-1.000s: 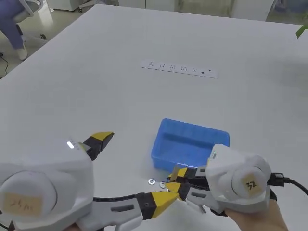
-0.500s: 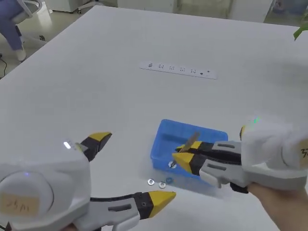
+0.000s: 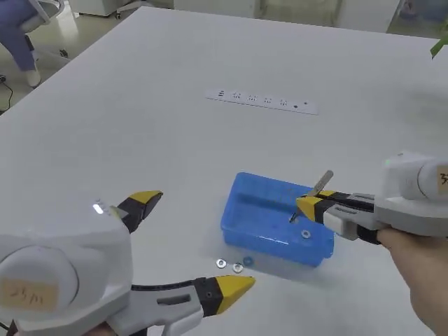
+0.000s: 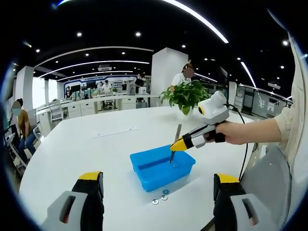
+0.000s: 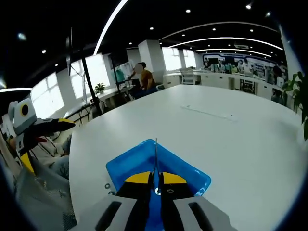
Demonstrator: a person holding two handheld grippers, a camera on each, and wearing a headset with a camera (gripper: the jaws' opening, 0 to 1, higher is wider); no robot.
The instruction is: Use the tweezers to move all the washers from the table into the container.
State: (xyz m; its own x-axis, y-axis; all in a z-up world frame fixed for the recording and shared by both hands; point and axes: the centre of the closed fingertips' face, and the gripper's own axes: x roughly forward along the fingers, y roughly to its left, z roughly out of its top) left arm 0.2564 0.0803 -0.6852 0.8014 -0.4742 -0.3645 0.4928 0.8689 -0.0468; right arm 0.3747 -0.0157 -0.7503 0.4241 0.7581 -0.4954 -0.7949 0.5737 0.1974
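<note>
My right gripper (image 3: 310, 206) is shut on slim metal tweezers (image 3: 320, 183), and their tips point down into the blue container (image 3: 241, 213). One washer (image 3: 306, 234) lies on the container floor just beside the tips. Three small washers (image 3: 221, 264) rest on the white table just in front of the container. My left gripper (image 3: 189, 245) stands open at the near left, nothing between its yellow-tipped fingers. The left gripper view has the container (image 4: 144, 168), the table washers (image 4: 155, 201) and the tweezers (image 4: 176, 139). The right gripper view looks down the tweezers (image 5: 155, 154) into the container (image 5: 125, 166).
A flat white power strip (image 3: 260, 100) is set into the table (image 3: 140, 105) beyond the container. A potted plant (image 4: 185, 98) stands at the table's far side, with people farther back in the room. A hand (image 3: 420, 273) holds the right gripper.
My right gripper rose from the washers in front of the container and moved right, over the container. A washer now lies inside it. The left gripper kept still.
</note>
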